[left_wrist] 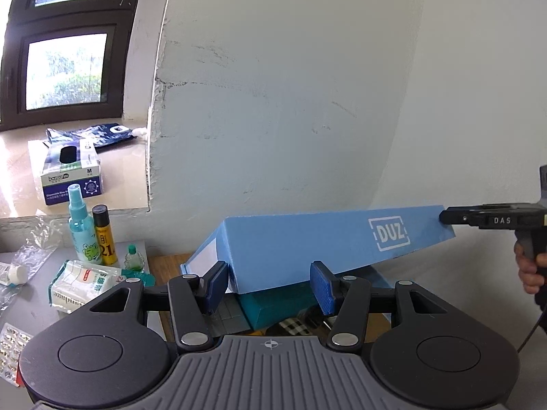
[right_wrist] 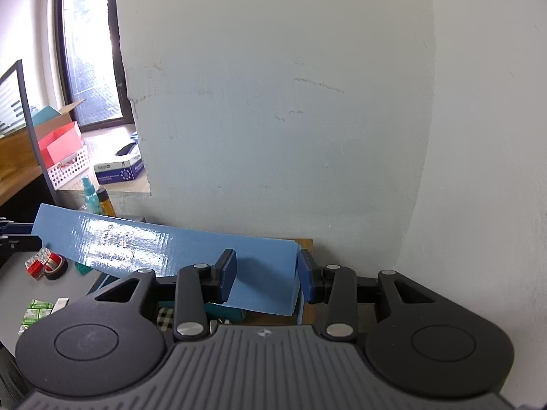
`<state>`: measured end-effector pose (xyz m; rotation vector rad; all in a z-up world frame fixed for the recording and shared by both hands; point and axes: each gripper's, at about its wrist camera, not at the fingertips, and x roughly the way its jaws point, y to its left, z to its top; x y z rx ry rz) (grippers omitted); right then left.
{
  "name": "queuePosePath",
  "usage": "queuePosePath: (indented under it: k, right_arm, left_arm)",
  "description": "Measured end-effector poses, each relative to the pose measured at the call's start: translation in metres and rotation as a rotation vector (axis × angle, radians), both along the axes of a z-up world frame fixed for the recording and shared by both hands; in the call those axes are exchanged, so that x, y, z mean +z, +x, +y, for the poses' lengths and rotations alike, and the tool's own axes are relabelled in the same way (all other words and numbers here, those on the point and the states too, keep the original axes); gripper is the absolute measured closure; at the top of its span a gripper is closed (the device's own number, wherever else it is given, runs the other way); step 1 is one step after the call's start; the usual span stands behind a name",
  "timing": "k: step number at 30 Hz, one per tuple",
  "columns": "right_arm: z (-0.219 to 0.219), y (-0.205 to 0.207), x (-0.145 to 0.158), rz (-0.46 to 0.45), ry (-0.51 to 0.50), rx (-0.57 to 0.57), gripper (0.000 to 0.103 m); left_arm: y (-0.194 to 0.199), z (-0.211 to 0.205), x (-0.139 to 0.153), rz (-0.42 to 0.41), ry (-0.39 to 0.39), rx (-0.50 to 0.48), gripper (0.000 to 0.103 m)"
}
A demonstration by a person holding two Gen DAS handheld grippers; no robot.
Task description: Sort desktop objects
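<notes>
A long light-blue box lid [left_wrist: 307,242] marked "DUZ" is held up at a tilt over an open box with a teal box [left_wrist: 273,307] and checked items inside. My left gripper [left_wrist: 270,287] has its blue pads on either side of the lid's left end and is shut on it. My right gripper [right_wrist: 266,278] is shut on the lid's [right_wrist: 171,246] other end; it shows in the left wrist view at the far right [left_wrist: 454,217].
On the grey desk at left stand a teal spray bottle [left_wrist: 80,229], a yellow bottle [left_wrist: 104,235], a small green bottle [left_wrist: 131,256], a tissue pack [left_wrist: 82,283] and blister packs [left_wrist: 10,345]. A glove box [left_wrist: 71,174] lies on the sill. Tape rolls [right_wrist: 48,264] lie on the desk.
</notes>
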<state>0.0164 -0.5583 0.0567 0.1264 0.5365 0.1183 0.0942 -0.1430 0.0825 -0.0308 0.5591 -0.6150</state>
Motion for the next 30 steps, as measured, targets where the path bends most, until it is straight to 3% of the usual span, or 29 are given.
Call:
queuePosePath:
  k: [12, 30]
  right_arm:
    - [0.006, -0.005, -0.011, 0.004, 0.002, 0.008, 0.057]
    - [0.028, -0.043, -0.092, 0.104, 0.004, -0.032, 0.058]
  left_arm:
    - [-0.018, -0.005, -0.025, 0.008, 0.034, 0.015, 0.048]
    - [-0.055, -0.008, -0.105, 0.125, 0.078, 0.09, 0.048]
